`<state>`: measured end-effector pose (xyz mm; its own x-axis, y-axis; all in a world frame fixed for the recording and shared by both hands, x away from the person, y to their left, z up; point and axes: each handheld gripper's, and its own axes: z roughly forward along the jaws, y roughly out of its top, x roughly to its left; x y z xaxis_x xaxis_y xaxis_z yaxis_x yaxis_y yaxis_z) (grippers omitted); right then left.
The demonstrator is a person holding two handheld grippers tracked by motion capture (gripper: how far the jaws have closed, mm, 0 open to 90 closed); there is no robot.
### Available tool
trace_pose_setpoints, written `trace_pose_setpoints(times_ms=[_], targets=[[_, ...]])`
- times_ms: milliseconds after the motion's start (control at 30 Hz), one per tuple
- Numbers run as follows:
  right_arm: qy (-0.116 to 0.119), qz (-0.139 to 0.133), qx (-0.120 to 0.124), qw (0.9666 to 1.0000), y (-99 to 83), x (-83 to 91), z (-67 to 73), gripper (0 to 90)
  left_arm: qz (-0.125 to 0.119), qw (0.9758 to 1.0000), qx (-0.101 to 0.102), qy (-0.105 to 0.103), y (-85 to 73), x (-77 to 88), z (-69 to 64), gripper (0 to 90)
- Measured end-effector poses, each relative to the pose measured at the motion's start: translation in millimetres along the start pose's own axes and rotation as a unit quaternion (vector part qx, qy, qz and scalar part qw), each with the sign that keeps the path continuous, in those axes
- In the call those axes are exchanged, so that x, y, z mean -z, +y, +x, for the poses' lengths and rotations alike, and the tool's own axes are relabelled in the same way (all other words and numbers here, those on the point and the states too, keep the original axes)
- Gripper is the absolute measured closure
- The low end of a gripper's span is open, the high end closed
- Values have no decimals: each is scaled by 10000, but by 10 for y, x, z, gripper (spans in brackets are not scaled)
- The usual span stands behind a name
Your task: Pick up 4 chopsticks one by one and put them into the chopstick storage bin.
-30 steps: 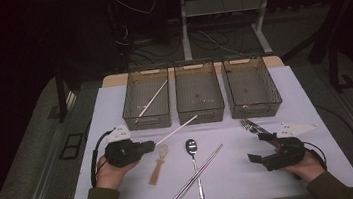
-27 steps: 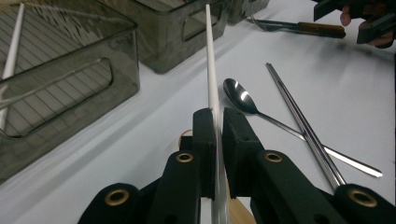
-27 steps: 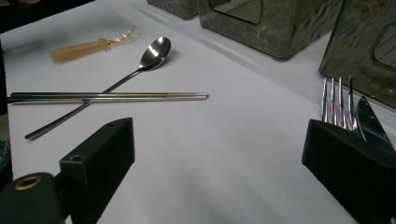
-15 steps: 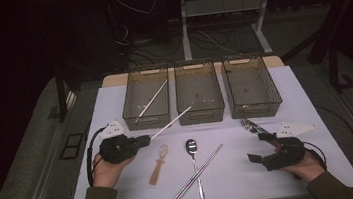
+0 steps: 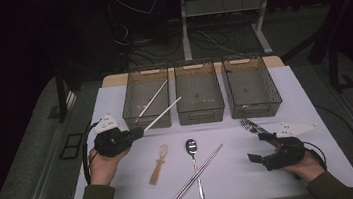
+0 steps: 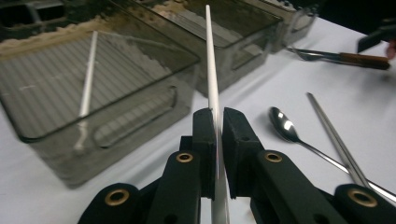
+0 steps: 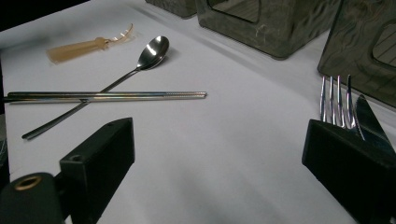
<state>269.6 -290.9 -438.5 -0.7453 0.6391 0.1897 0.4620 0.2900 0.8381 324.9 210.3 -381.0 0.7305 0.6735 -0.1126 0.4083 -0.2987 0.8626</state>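
With our left gripper [image 5: 119, 140] jaws clenched on one end of a thin, stiff, light, slippery-looking white chopstick [image 5: 162, 113] angled over the left bin [image 5: 147, 118], our right gripper [image 5: 271, 156] waits, jaws released.

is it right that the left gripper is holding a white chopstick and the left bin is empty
Not quite. The left gripper does hold the white chopstick, but the left bin isn't empty: the left gripper view shows another white chopstick lying in it.
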Motion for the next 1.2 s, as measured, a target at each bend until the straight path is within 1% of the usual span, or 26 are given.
trace_pose_setpoints(times_ms=[200, 367, 400, 667, 933, 1067, 1133, 1200], targets=[[15, -3, 5, 10000, 0, 2, 2, 94, -35, 9999, 17, 149, 42, -48, 68, 839], [32, -2, -4, 10000, 0, -4, 1, 95, -45, 9998, 35, 203, 71, -76, 112, 838], [29, 8, 0, 10000, 0, -4, 3, 94, -72, 9997, 77, 224, 77, -78, 125, 839], [28, 21, -11, 10000, -3, -16, 4, 95, -196, 9989, 168, 383, 168, -132, 253, 839], [32, 23, -57, 10000, -10, -19, 2, 95, -363, 9974, 311, 535, 284, -219, 392, 839], [24, 20, -66, 10000, -11, -22, 1, 95, -377, 9965, 346, 658, 330, -286, 455, 839], [14, 27, -69, 10000, -12, -24, 0, 95, -341, 9961, 341, 742, 345, -319, 486, 839], [8, 34, -64, 10000, -14, -25, -1, 94, -378, 9956, 401, 764, 355, -358, 514, 839]])
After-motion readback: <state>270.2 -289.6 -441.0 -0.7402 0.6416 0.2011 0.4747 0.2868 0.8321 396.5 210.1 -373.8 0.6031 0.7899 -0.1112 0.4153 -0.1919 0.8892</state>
